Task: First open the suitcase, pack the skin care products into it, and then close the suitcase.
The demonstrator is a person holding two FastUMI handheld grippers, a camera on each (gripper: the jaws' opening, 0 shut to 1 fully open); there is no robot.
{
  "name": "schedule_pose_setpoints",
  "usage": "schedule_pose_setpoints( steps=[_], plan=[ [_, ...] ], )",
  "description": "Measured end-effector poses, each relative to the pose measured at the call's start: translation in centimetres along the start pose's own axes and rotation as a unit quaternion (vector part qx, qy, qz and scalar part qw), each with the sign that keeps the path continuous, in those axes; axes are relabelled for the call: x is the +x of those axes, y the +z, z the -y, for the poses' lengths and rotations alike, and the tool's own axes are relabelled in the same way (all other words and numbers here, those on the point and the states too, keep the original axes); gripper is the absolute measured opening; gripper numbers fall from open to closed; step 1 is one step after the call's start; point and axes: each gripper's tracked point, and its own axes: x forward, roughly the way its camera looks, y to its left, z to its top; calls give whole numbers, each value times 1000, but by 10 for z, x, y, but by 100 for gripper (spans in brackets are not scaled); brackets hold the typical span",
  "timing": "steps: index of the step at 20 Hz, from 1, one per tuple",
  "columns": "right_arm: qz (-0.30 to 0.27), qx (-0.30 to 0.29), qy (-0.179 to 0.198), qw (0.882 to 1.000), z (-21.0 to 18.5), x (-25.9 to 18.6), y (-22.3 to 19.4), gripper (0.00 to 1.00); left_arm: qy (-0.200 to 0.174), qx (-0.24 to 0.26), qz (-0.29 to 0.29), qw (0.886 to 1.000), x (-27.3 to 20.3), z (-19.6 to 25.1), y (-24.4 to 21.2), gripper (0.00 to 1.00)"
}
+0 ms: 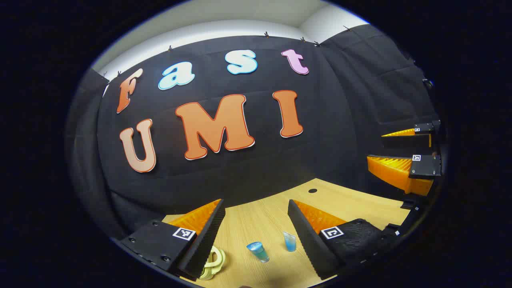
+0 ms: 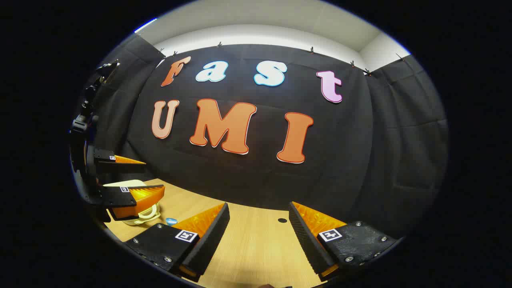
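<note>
Below, a wooden table (image 1: pixel 260 220) is seen under both grippers, with a small dark hole (image 1: pixel 313 191) in its top towards the black cloth wall. In the left gripper view, the left gripper (image 1: pixel 256 218) is held open above the table, nothing between its fingers. Two small blue-capped skin care bottles (image 1: pixel 258 251) are seen standing upright on the table, just below the gap between the fingers, one beside the other. A cream suitcase handle (image 1: pixel 214 262) is seen on the table, partly hidden behind the left finger. In the right gripper view, the right gripper (image 2: pixel 259 224) is likewise held open and empty above the table; the cream suitcase (image 2: pixel 138 216) lies far left, partly covered by the left gripper.
</note>
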Motion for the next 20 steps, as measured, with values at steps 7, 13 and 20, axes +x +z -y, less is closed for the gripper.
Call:
schedule_pose_setpoints(
  steps=[7, 13, 20],
  plan=[
    [7, 0, -12, 1000, -5, -19, 10, 95, 7, -4, 4, 1000, -32, -11, -3, 100],
    [6, 2, -8, 1000, -15, -19, 11, 95, 9, -8, 12, 1000, -33, -20, 2, 100],
    [1, 4, -5, 1000, -20, -9, 6, 95, 18, -3, 19, 1000, -24, -34, 7, 100]
  ],
)
